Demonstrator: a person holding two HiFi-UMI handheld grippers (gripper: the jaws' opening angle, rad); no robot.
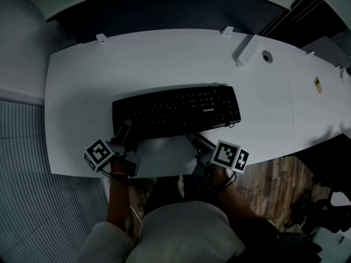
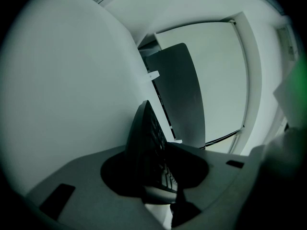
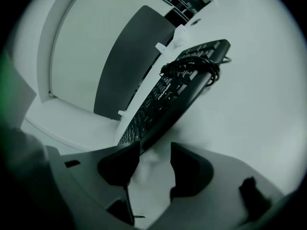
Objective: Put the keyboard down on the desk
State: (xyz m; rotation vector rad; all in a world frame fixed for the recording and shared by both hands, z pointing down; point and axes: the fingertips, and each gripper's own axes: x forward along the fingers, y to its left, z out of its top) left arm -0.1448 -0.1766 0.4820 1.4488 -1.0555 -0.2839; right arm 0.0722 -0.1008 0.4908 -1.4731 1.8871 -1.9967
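A black keyboard [image 1: 175, 111] lies across the near middle of the white desk [image 1: 164, 59]. My left gripper [image 1: 125, 129] is at its near left edge, jaws closed on that edge. In the left gripper view the keyboard [image 2: 148, 143] stands edge-on and fills the gap of the left gripper [image 2: 153, 176]. My right gripper [image 1: 198, 141] is at the near right edge, open. In the right gripper view bare desk shows between the jaws of the right gripper [image 3: 154, 164], with the keyboard [image 3: 177, 90] just beyond its left jaw. A coiled cable [image 3: 192, 68] sits at the keyboard's far end.
A white power strip [image 1: 247, 51] and a round cable hole [image 1: 267, 56] are at the desk's back right. A dark panel [image 1: 164, 10] runs behind the desk. Wooden floor [image 1: 285, 174] shows right of the person, grey carpet [image 1: 27, 174] to the left.
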